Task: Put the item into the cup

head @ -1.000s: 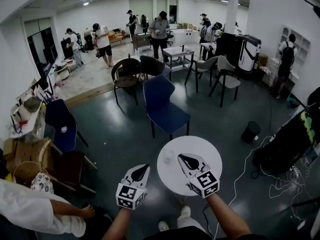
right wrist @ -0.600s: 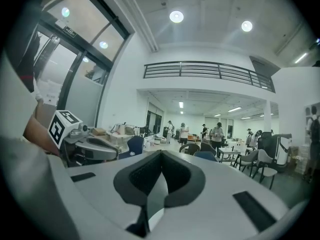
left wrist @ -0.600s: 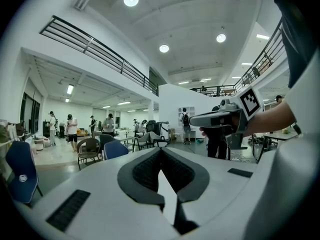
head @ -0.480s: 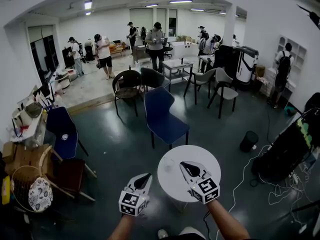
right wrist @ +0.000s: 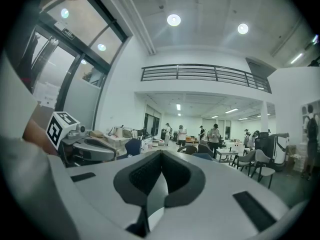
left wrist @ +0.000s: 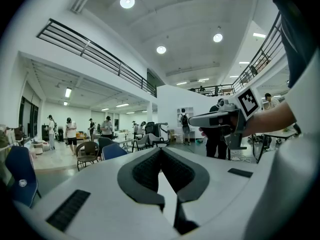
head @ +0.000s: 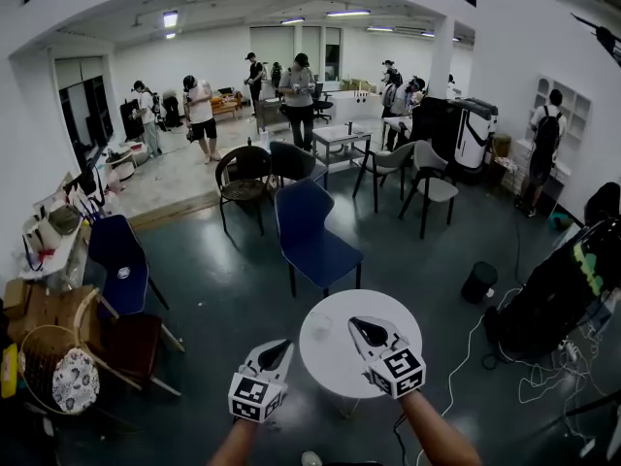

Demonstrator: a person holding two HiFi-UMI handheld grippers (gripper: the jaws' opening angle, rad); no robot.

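1. The left gripper (head: 284, 343) is held at about 7 o'clock in the head view, just off the rim of the round white table (head: 330, 362), on the table's 8 o'clock side.
2. In the left gripper view its jaws are seen pressed together at the tips, and nothing is held between them.
3. The right gripper (head: 355, 322) is held at about 6 o'clock in the head view, above the table top, with its marker cube (head: 400, 370) over the rim at the table's 5 o'clock.
4. In the right gripper view its jaws are likewise seen closed tip to tip, with nothing caught between the dark pads (right wrist: 142, 176).
5. Both grippers are pointed towards 12 o'clock, side by side and apart from each other, and each is carried on a bare forearm (head: 441, 435) that enters from the bottom edge.
6. Neither the cup nor the item can be made out in any view; they are too small or hidden to be placed, and neither is carried by a gripper.
7. A blue chair (head: 312, 236) is seen on the dark floor at the table's 12 o'clock, near it but not touching.
8. A black bin (head: 479, 282) is seen at the table's 2 o'clock, and a white cable (head: 464, 349) is trailed across the floor at its 3 o'clock.
9. A wicker basket (head: 39, 362) is set well apart at the table's 9 o'clock, and several people (head: 299, 85) are seen standing far off towards 12 o'clock
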